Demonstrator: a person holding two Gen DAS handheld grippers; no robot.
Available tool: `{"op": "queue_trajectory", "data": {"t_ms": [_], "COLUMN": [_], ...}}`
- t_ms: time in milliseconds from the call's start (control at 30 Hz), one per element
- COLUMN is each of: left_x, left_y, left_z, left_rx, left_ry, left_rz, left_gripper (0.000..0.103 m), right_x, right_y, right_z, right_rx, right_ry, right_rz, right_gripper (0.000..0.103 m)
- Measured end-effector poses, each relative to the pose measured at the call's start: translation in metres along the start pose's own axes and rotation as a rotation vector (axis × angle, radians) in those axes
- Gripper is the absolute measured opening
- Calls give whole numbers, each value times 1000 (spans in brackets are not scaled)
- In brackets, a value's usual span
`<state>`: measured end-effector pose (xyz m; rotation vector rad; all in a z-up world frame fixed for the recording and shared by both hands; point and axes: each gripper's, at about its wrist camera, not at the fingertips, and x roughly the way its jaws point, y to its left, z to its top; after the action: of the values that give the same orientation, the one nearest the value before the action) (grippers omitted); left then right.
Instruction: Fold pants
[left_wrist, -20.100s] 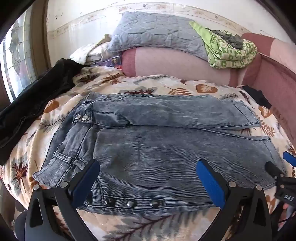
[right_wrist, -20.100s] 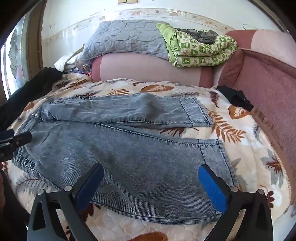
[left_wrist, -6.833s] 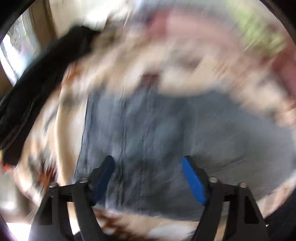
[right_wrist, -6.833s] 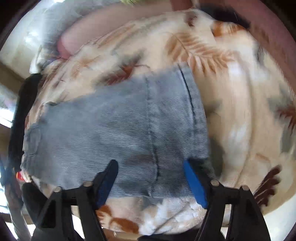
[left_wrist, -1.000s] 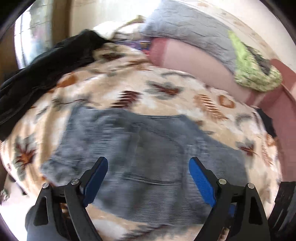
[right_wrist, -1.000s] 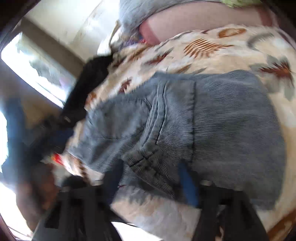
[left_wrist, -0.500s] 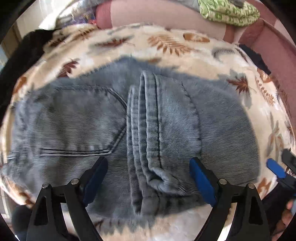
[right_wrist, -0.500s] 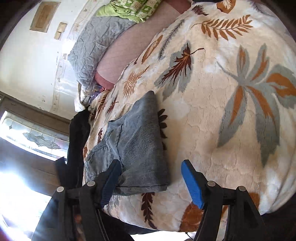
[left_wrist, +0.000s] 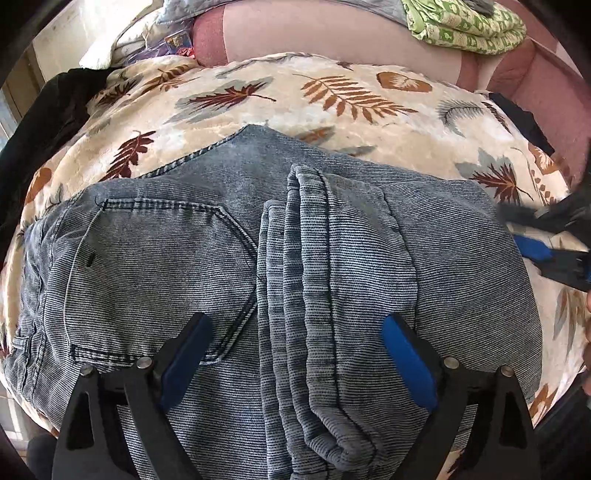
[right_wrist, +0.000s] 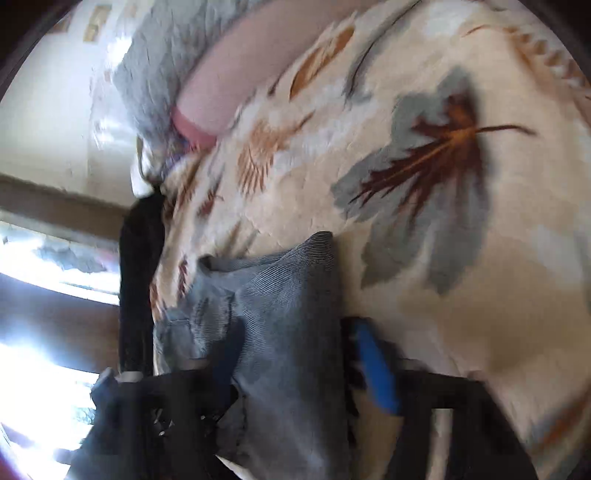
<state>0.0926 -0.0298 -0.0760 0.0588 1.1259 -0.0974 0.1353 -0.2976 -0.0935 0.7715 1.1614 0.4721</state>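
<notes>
Denim pants (left_wrist: 295, 280), grey-blue, lay folded into a compact bundle on a bed covered by a cream blanket (left_wrist: 332, 96) printed with leaves; one back pocket faced up on the left, and stacked hem edges ran down the middle, probably the legs doubled over the seat. Left gripper (left_wrist: 295, 354) hovered low over the near edge, its blue fingers (left_wrist: 406, 358) spread wide on either side of the hems and gripping nothing, seemingly poised to steady or take the bundle; right gripper (right_wrist: 295, 369) came in at the bundle's right end, blurred, its fingers narrowing around a thick fold of denim between them, likely to lift that end for one more fold. Dark garment (left_wrist: 40, 122) lay at the bed's left edge, a green patterned cloth (left_wrist: 465, 26) at the head.
</notes>
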Motion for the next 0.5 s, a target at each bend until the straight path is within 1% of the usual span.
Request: {"op": "queue_trajectory", "data": {"t_ms": [33,67,167,233,267,300,367,400,500], "left_x": [0,0,-4,-10,-10,-9,-9,-8,-8], "left_y": [0,0,0,0,1,0,-1,-1,-2], "left_z": [0,0,-3,-9,-8,-5,-3,-3,-3], "left_rx": [1,5,18,28,24,24,26,24,24], "left_ry": [0,-5,-28,-40,-41,-41,-41,-43,-48], "left_rz": [-4,-7,-5,5,2,0,3,3,6], "left_gripper": [95,95,95,96,96,96,97,97,97], "right_x": [3,3,6,2,-3,-10,-33,-45,-62], "right_y": [8,14,9,9,11,11,13,17,23], "right_z": [1,0,1,-3,-5,-8,-19,-30,-64], "right_rx": [-51,-91,-125,-124,-127,-111,-88,-84,-56], "right_ry": [5,-2,-44,-55,-57,-67,-110,-121,-101], "right_rz": [-46,-79,-228,-195,-175,-169,-124,-85,30], "right_gripper": [13,12,11,12,15,22,27,27,27]}}
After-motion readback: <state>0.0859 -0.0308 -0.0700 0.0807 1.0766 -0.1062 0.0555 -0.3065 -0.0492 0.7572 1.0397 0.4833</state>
